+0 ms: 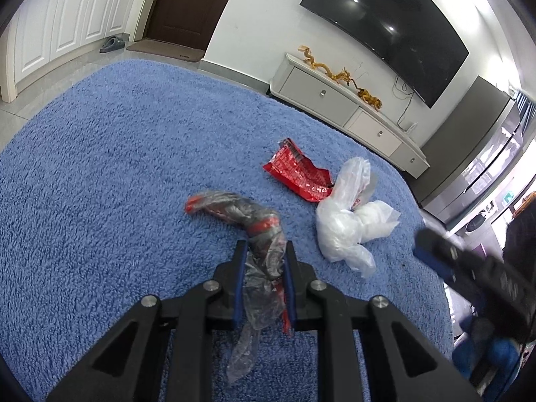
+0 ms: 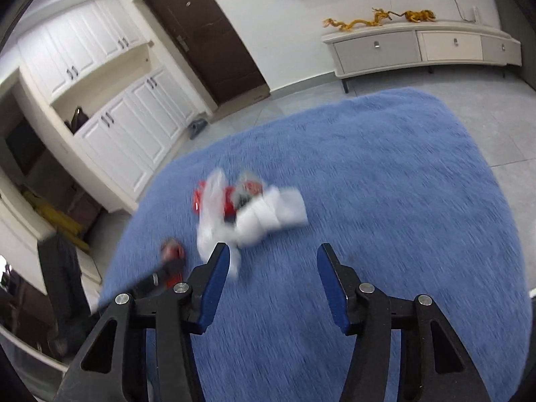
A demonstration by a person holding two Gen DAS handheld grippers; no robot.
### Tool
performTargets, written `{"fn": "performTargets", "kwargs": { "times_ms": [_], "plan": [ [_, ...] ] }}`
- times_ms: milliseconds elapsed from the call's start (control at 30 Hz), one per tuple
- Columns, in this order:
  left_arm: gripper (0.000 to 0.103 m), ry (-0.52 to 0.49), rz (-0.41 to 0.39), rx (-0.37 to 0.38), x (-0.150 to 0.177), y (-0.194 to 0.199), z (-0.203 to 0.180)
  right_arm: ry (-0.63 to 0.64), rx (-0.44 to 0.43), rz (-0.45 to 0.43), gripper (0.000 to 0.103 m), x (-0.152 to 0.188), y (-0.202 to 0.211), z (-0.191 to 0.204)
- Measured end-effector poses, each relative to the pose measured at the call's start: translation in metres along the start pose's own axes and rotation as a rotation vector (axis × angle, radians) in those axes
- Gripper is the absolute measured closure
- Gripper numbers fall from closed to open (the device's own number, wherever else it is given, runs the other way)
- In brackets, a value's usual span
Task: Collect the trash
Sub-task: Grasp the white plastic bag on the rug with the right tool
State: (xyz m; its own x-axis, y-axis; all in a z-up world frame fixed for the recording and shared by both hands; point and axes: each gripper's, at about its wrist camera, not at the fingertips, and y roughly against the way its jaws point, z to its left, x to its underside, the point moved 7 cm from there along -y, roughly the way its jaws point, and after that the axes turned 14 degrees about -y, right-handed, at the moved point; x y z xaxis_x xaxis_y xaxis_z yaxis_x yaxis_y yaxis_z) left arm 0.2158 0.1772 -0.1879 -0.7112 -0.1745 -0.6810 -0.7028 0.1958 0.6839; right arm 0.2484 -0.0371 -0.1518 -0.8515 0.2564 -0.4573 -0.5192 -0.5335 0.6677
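Observation:
In the left wrist view my left gripper (image 1: 266, 251) is shut on a crumpled clear, grey and red plastic wrapper (image 1: 254, 227), held just above the blue rug (image 1: 100, 167). A red snack wrapper (image 1: 298, 171) and a white plastic bag (image 1: 348, 221) lie on the rug ahead to the right. My right gripper (image 1: 445, 251) shows blurred at the right edge. In the right wrist view my right gripper (image 2: 273, 256) is open and empty above the rug (image 2: 402, 184), with the blurred white bag (image 2: 261, 214) and red wrapper (image 2: 231, 201) just ahead to the left.
A white TV cabinet (image 1: 348, 114) with a gold dragon ornament (image 1: 338, 73) stands past the rug under a wall TV (image 1: 385, 30). White cupboards (image 2: 134, 127), a brown door (image 2: 207, 33) and grey slippers (image 1: 112, 45) lie beyond the tiled floor.

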Motion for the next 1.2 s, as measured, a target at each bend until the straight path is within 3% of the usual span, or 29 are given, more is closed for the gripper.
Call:
{"fn": "performTargets", "kwargs": {
  "times_ms": [200,333,433,467,633,900,1067,1200],
  "plan": [
    [0.085,0.007,-0.003,0.008,0.001,0.001,0.003,-0.035,0.047,-0.03,0.042,-0.027,-0.032,0.006],
    [0.085,0.011,-0.005,0.01,0.001,0.002,0.004,-0.018,0.065,0.008,0.043,-0.02,-0.053,0.013],
    [0.085,0.015,-0.013,0.002,0.001,0.005,0.006,0.029,0.057,0.029,0.068,-0.008,-0.06,0.023],
    [0.085,0.021,-0.021,-0.006,0.001,0.008,0.008,0.042,0.044,0.034,0.072,-0.004,-0.061,0.028],
    [0.085,0.036,-0.075,-0.104,-0.001,0.025,0.016,0.038,-0.049,0.062,0.079,0.001,-0.063,0.041],
    [0.085,0.049,-0.194,-0.34,-0.007,0.075,0.037,0.014,-0.216,0.089,0.08,0.012,-0.045,0.068],
    [0.085,0.061,-0.217,-0.396,-0.004,0.097,0.046,0.019,-0.257,0.059,0.08,0.013,-0.022,0.082],
    [0.085,0.057,-0.249,-0.393,-0.011,0.117,0.038,0.017,-0.28,0.025,0.08,0.014,0.003,0.088]
  ]
}}
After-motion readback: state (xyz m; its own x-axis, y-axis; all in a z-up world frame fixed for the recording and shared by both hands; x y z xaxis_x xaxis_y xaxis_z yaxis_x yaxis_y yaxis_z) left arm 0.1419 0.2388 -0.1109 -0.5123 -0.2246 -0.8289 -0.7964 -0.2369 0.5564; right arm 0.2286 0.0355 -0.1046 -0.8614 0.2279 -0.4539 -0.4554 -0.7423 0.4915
